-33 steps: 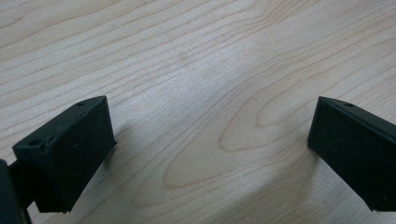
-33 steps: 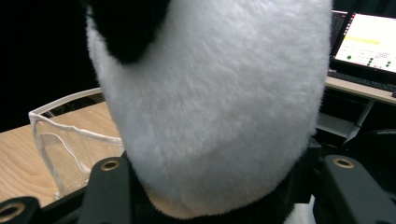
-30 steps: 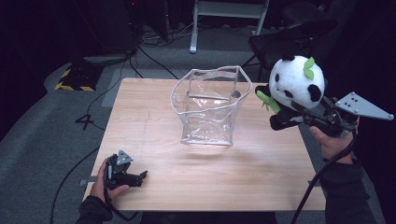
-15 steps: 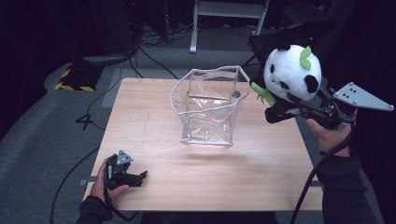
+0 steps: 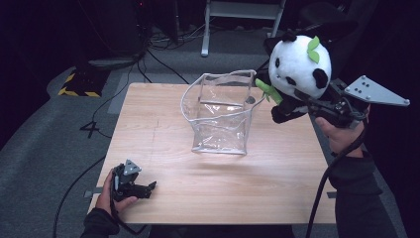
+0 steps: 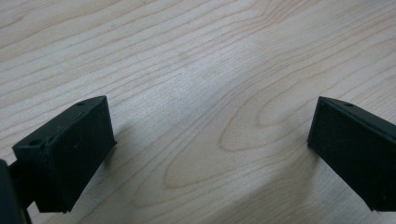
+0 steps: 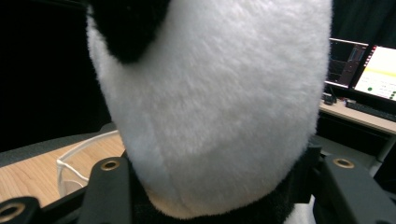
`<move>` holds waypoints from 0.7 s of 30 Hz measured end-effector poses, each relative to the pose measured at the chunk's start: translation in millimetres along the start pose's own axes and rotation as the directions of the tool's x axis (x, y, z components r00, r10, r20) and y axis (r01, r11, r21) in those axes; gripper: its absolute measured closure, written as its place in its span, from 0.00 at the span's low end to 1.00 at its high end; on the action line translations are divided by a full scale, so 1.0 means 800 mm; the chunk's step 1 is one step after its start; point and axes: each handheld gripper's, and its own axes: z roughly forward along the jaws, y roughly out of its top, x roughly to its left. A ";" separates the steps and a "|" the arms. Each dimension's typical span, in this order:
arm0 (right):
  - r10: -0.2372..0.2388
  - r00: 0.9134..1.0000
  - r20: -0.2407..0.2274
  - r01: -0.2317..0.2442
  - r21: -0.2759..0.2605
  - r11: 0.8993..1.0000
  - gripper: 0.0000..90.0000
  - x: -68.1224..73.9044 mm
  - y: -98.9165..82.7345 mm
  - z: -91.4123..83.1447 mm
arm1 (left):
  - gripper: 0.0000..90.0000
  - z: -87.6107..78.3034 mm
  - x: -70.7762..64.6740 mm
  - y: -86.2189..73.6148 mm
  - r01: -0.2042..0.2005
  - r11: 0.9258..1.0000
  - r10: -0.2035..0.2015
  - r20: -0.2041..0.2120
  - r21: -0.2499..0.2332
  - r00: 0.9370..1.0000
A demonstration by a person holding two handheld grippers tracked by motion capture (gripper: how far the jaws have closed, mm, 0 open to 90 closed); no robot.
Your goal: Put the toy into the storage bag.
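A black-and-white panda plush [image 5: 297,69] with a green leaf on its head hangs in the air at the right rim of a clear plastic bag [image 5: 220,114]. My right gripper [image 5: 302,105] is shut on the plush's lower body. In the right gripper view the white fur of the plush [image 7: 210,98] sits between the two black jaws, with a bit of the bag's rim [image 7: 81,151] at lower left. My left gripper [image 5: 148,187] rests near the table's front left corner, open, pointing right. Its fingers [image 6: 70,149] stand wide apart over bare wood.
The wooden table [image 5: 163,148] stands on a grey floor. Cables [image 5: 168,62] run over the floor behind it, with a yellow-black striped block [image 5: 79,84] at far left. Lit monitors on a desk [image 7: 369,70] stand off to the right.
My right gripper has carried the panda plush up and to the left, from beside the table's right edge to the bag's right rim. The left gripper has stayed put.
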 end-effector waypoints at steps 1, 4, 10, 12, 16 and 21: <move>-0.001 1.000 -0.004 0.001 -0.003 1.000 0.49 0.002 0.003 0.003 | 0.01 0.000 0.000 0.000 0.000 1.000 0.000 -0.001 0.000 1.000; -0.004 1.000 -0.017 0.003 -0.010 1.000 0.49 0.007 0.010 0.010 | 0.01 0.000 0.000 0.000 0.000 1.000 0.000 0.000 -0.001 1.000; -0.012 0.999 -0.044 0.011 -0.016 1.000 0.49 0.020 0.022 0.026 | 0.01 0.000 0.000 0.000 0.000 1.000 0.000 -0.001 0.001 1.000; -0.013 0.998 -0.057 0.012 -0.017 1.000 0.49 0.024 0.024 0.032 | 0.01 0.000 0.000 0.000 0.000 1.000 0.000 0.000 0.000 1.000; -0.020 0.997 -0.073 0.019 -0.014 1.000 0.49 0.032 0.028 0.044 | 0.01 0.000 0.000 0.000 -0.001 1.000 0.001 0.000 0.000 1.000; -0.015 0.995 -0.100 0.014 -0.013 1.000 0.49 0.044 0.030 0.061 | 0.01 0.000 0.000 0.000 -0.001 1.000 0.001 0.000 0.000 1.000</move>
